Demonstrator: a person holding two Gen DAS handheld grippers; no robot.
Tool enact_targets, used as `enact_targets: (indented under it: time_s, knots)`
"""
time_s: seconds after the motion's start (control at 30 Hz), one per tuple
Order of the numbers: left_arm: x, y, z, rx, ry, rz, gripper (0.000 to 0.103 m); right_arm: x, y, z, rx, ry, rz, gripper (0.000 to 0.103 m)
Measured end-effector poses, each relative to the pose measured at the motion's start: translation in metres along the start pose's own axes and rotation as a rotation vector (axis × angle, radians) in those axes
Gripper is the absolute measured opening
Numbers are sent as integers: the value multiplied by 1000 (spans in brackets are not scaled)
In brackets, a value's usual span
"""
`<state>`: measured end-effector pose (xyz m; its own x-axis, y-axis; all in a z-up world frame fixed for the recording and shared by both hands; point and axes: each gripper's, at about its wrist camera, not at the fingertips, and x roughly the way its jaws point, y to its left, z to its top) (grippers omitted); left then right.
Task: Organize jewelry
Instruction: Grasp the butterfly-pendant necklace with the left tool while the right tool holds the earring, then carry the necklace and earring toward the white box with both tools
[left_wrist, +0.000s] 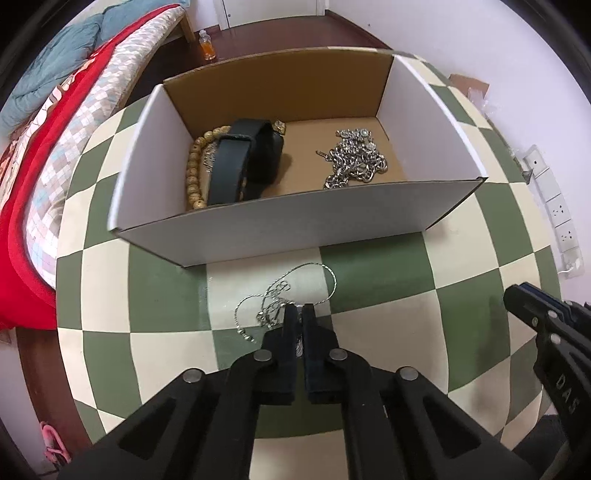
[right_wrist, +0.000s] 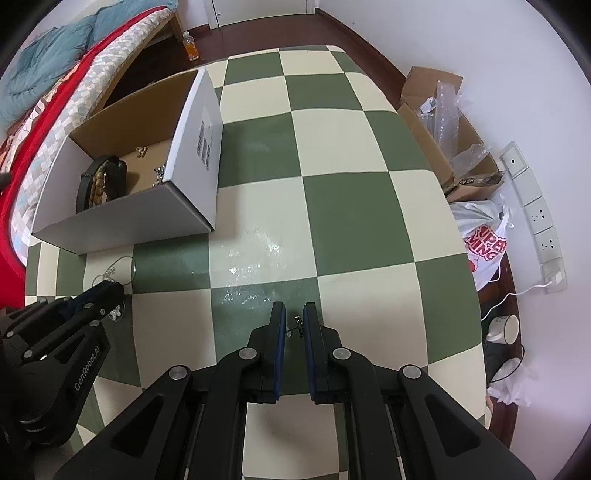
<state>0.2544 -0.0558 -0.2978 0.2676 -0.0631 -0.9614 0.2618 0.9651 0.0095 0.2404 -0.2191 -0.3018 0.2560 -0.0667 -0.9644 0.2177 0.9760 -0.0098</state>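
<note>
A thin silver necklace (left_wrist: 280, 295) lies on the checkered table in front of an open cardboard box (left_wrist: 280, 218). My left gripper (left_wrist: 299, 308) is shut on the near part of that necklace; it also shows in the right wrist view (right_wrist: 110, 291). The box holds a wooden bead bracelet (left_wrist: 194, 170), a black strap and pouch (left_wrist: 251, 158) and a heavy silver chain (left_wrist: 354, 158). My right gripper (right_wrist: 294, 321) stands nearly closed around a small metal earring (right_wrist: 297, 325) on the table, with a narrow gap between the pads. Its tip shows in the left wrist view (left_wrist: 517, 299).
The green and cream checkered table (right_wrist: 351, 206) drops off at the right edge. Beside it on the floor stand a cardboard box with plastic wrap (right_wrist: 443, 122), a white shopping bag (right_wrist: 484, 243) and a power strip (right_wrist: 535, 218). A bed with a red blanket (left_wrist: 44, 147) lies to the left.
</note>
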Motion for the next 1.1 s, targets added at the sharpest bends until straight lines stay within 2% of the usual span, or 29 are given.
enact_targets:
  time_s: [0.23, 0.47, 0.6, 0.67, 0.7, 0.77, 0.8, 0.83, 0.9, 1.03, 1.07, 1.1]
  knots:
    - [-41, 35, -16, -87, -38, -100, 0, -16, -1, 4, 6, -30, 24, 10]
    - [-89, 63, -23, -119, -112, -137, 0, -36, 0, 6, 18, -62, 66, 10]
    - [-80, 76, -12, -191, -78, -222, 2, -43, 2, 8, 23, -70, 82, 10]
    - [-62, 73, -8, -195, -41, -197, 6, -43, 3, 8, 26, -67, 89, 10]
    - [-49, 68, -6, -183, -10, -175, 12, -42, 3, 8, 28, -63, 92, 10]
    - [-28, 60, -4, -161, 27, -134, 46, -40, 4, 6, 30, -57, 89, 10]
    - [-20, 55, -3, -154, 42, -127, 75, -39, 4, 5, 31, -54, 90, 10]
    - [-12, 51, -2, -152, 54, -128, 82, -38, 4, 4, 31, -51, 89, 10]
    - [-2, 41, -1, -135, 69, -118, 82, -35, 3, 3, 32, -49, 85, 10]
    - [15, 18, 0, -67, 102, -40, 82, -31, -3, 4, 44, -45, 79, 10]
    - [17, 13, -1, -49, 98, -6, 82, -30, -4, 4, 48, -42, 78, 10]
    - [17, 10, -1, -39, 81, -3, 82, -29, -6, 4, 49, -41, 74, 10]
